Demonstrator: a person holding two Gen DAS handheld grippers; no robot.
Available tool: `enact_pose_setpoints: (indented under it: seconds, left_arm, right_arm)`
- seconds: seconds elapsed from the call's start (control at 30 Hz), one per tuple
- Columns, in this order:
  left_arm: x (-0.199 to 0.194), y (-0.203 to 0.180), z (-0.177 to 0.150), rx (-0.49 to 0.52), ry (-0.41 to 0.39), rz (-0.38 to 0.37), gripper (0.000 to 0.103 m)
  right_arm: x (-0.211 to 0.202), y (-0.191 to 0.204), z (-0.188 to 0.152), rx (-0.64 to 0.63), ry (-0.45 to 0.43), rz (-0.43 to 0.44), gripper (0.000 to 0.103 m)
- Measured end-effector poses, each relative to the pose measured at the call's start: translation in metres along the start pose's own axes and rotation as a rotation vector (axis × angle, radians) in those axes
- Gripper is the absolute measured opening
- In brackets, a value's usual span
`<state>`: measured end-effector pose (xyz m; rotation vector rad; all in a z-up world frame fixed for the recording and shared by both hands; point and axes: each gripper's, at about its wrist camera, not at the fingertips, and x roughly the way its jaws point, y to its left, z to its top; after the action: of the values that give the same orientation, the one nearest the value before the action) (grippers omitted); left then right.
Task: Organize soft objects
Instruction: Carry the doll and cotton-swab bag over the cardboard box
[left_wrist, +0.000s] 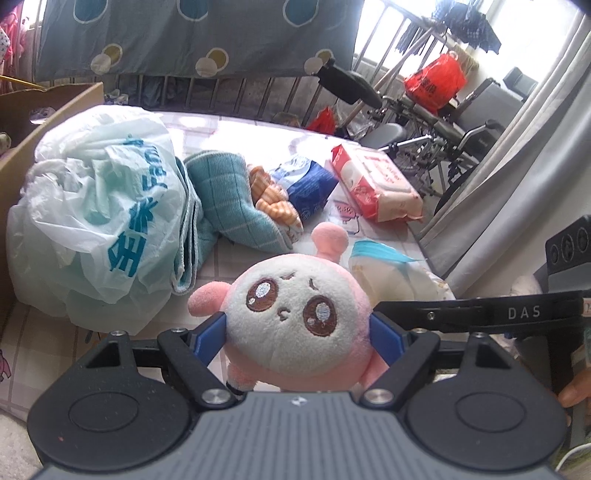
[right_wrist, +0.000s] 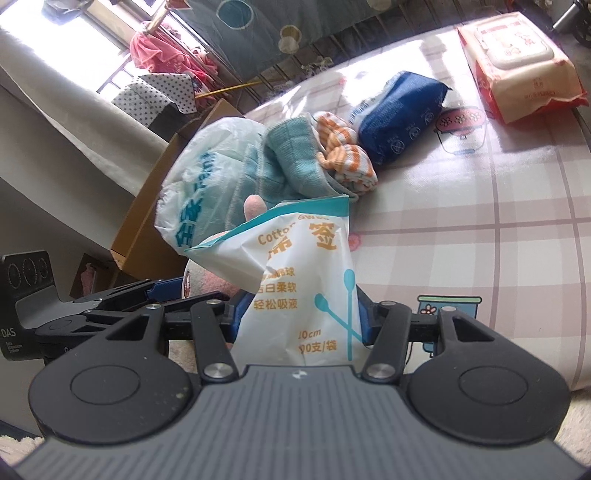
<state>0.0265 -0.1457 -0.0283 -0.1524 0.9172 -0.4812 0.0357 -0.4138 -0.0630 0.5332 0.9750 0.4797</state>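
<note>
Clamped between the blue pads of the left gripper (left_wrist: 295, 332), a pink plush toy (left_wrist: 295, 317) is held just in front of the plastic bag (left_wrist: 96, 221), while a cotton-swab packet (right_wrist: 306, 280) is gripped by the right gripper (right_wrist: 301, 314) beside that bag.

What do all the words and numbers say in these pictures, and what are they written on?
"Cotton Sw…", partly cut off, plus "轻松吸液": the white cotton swab bag held in the right gripper.
"全家 Fam…": white plastic bag.
"DAS": the right gripper's black arm.
Print on the red wipes pack and blue packet: too blurred.
</note>
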Motion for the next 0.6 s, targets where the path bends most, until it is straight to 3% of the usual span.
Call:
enact_pose_setpoints:
  seconds: [0.33,0.6]
  left_arm:
    - [-0.058,0.016,0.006,-0.042,-0.13,0.006,0.083]
    - [-0.137,0.065,0.027,-0.089,-0.264,0.11,0.083]
  right_arm:
    - [-0.015,0.049,0.012,-0.073,-0.042,0.071,0.052]
    - [0.01,0.149,0.052,-0.253,-0.022,0.178,0.052]
